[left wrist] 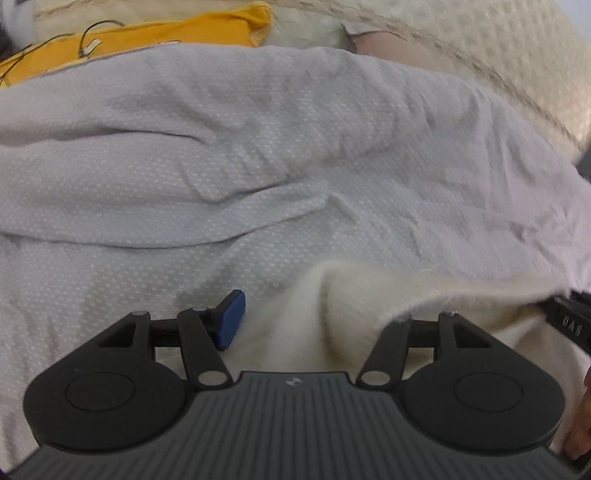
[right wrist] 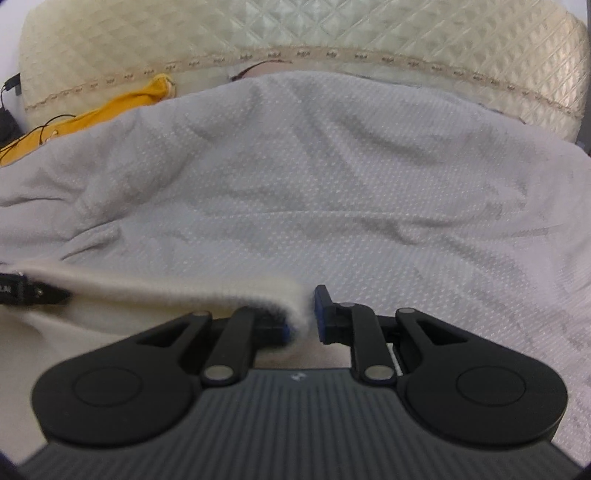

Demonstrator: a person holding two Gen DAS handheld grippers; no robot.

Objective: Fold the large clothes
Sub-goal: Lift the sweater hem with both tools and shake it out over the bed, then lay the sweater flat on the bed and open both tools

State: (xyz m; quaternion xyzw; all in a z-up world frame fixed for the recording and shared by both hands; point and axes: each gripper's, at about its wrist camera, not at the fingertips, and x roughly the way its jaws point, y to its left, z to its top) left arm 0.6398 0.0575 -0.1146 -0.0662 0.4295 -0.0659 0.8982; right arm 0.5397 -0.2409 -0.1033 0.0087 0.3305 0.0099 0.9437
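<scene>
Two grippers work low over a bed spread with a pale grey textured bedsheet (left wrist: 258, 155). A cream fuzzy knit garment (left wrist: 354, 306), apparently a sweater, lies on the near part of the sheet, at about 5 o'clock in the left wrist view and 8 o'clock in the right wrist view.

From the left wrist camera, the left gripper (left wrist: 317, 317) stands wide apart. Its blue left pad (left wrist: 231, 321) shows bare beside the knit, while the right finger is hidden under a raised fold of the garment, so a bunch of the cream fabric sits between the fingers without being squeezed. At 3 o'clock the other gripper's black body (left wrist: 569, 321) pokes in at the garment's edge.

From the right wrist camera, the right gripper (right wrist: 303, 314) has its pads drawn close, with a narrow gap. The garment's (right wrist: 166, 291) fuzzy edge drapes over the left finger and hangs into that gap; the right pad (right wrist: 320, 314) appears just clear of it.

Beyond the sheet, at 12 o'clock, rises a quilted cream headboard (right wrist: 332, 33). A mustard-yellow cloth (right wrist: 110, 107) with thin dark cords lies at 10 o'clock.
</scene>
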